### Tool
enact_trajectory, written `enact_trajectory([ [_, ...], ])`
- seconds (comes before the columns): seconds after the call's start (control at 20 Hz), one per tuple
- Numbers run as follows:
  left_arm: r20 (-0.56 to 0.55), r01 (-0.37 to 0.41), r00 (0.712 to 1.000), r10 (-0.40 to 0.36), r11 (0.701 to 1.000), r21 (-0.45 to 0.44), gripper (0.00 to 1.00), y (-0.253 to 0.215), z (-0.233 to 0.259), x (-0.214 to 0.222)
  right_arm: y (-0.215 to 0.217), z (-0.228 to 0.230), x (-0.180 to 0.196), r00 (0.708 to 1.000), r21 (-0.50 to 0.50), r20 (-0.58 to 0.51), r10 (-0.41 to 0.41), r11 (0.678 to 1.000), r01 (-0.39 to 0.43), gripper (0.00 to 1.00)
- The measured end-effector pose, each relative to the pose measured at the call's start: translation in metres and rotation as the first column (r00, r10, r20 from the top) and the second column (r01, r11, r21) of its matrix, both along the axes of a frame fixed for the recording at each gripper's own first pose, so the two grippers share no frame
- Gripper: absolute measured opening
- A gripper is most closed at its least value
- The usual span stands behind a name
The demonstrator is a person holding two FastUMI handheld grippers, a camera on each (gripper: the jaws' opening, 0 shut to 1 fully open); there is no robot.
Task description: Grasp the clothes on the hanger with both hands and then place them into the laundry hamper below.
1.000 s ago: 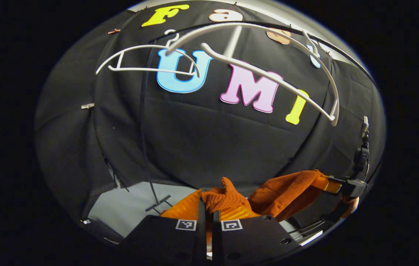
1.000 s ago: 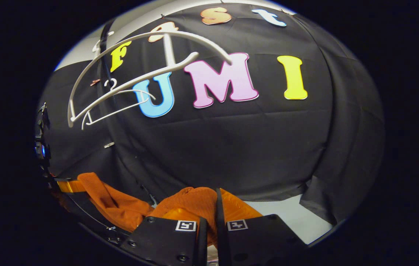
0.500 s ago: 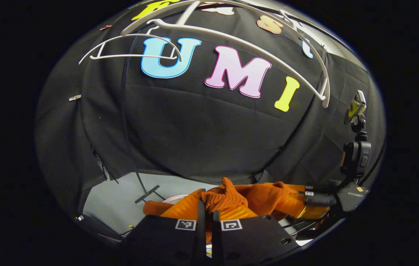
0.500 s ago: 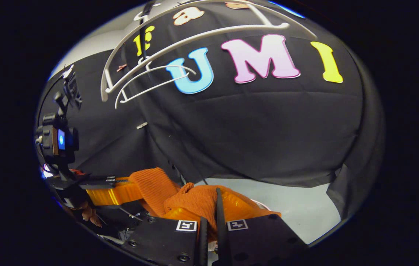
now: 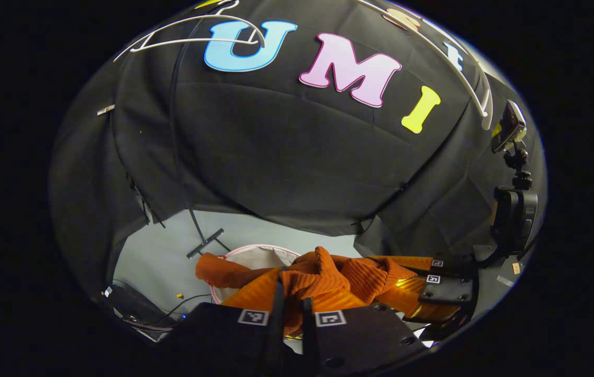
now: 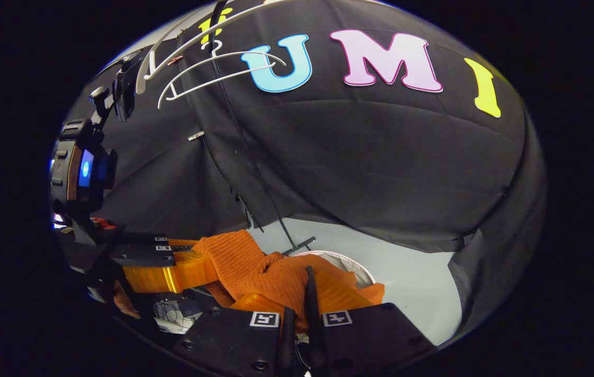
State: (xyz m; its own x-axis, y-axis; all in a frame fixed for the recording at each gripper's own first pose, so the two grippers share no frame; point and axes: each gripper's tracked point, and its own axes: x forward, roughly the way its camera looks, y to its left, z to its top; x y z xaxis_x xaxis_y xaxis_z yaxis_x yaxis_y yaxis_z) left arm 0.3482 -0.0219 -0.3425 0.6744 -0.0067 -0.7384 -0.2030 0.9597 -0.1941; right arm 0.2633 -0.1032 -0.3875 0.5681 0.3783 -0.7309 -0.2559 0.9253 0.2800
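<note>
In the left gripper view my left gripper sits at the bottom centre of the frame with its two fingers drawn nearly together, pinching a bunched fold of the orange sweater between them. The knit rises in a ridge just above the fingertips and spreads to the right, where my right gripper shows at the lower right of the frame with cloth against it. One sleeve end trails to the left, lying over the rim of the laundry hamper, a round pale-lined tub on the grey floor just behind the sweater. In the right gripper view my right gripper is at the bottom centre, its fingers likewise almost closed with orange knit clamped between them. The sweater stretches from there to the left of the frame, where my left gripper holds its other end. The hamper peeks out behind the sweater, just right of centre, its rim partly covered by the cloth. White hangers hang bare at the upper left of that frame, well above the sweater, against the black cloth wall.
</note>
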Motion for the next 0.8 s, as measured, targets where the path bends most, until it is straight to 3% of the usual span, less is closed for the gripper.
enact_trajectory([
  [0.2,-0.035,-0.07,0.997,0.071,0.997,0.029,0.99,0.024,-0.008,-0.016,-0.018,0.005,0.007,0.999,-0.007,0.016,-0.032,0.999,0.032,0.78],
  [0.25,-0.036,-0.083,0.996,0.084,0.996,0.027,0.98,0.027,-0.008,-0.017,-0.023,0.005,0.009,0.999,0.001,0.018,-0.05,0.999,0.05,0.94],
  [0.35,-0.029,-0.096,0.995,0.097,0.995,0.035,0.96,0.034,-0.006,-0.016,-0.028,0.004,0.009,0.997,0.017,0.007,-0.072,0.997,0.072,0.98],
  [0.8,0.026,-0.064,0.998,0.063,0.997,0.048,0.95,0.028,0.014,-0.026,-0.026,0.016,0.002,0.996,0.024,0.038,-0.085,0.996,0.084,0.99],
])
